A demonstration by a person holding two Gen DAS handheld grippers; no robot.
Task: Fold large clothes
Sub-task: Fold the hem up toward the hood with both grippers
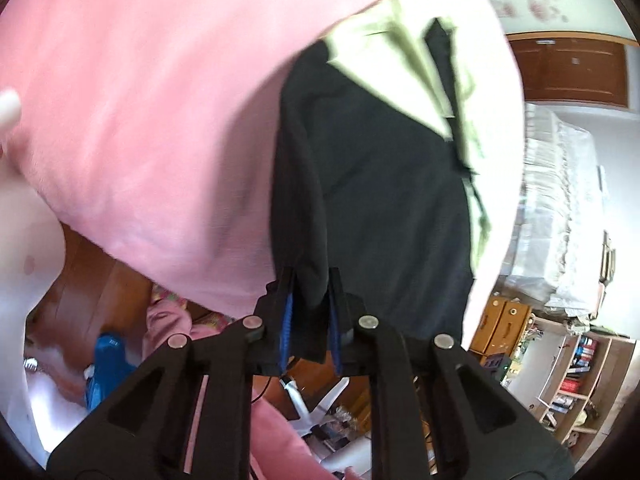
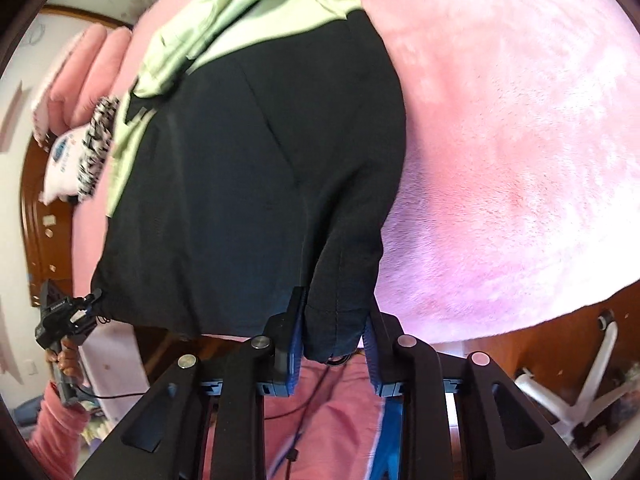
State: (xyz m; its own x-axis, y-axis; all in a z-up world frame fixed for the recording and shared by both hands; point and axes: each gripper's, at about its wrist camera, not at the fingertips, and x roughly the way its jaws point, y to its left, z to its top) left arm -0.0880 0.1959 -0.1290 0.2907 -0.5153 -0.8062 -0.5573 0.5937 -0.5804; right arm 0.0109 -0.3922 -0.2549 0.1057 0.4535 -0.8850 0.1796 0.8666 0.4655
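Garments: one, a black garment [image 1: 372, 184] with pale green panels [image 1: 400, 76] at its far end; it lies on the pink blanket and its near hem is lifted.
Grippers: two, one per hand.
Left gripper [image 1: 312, 296]: jaws clamped on a bunched fold of the black hem; the cloth fills the narrow gap between the two blue-lined pads and hangs a little below them.
Right gripper [image 2: 336, 320]: jaws clamped on another corner of the same hem; a thicker wad of cloth sits between the pads, so they stand wider than the left pair.
Garment relative to the jaws: it stretches away ahead of both pairs of jaws, black part nearest, green part farthest.
Pink blanket [image 2: 520, 140]: one, plush, spread under the garment, beyond and beside both jaws.
Left gripper from the right wrist view [image 2: 64, 316]: off to the left of the right jaws, at the garment's other near corner, held by a hand [image 2: 66, 360] in a pink sleeve.
Pillows: one small white printed pillow [image 2: 66, 160], far left of the right jaws, at the blanket's edge.
Chair base: one white star-shaped chair base [image 2: 580, 392] on the floor, to the lower right of the right jaws.
Shelves: one open shelf unit [image 1: 580, 376] with books, right of the left jaws.
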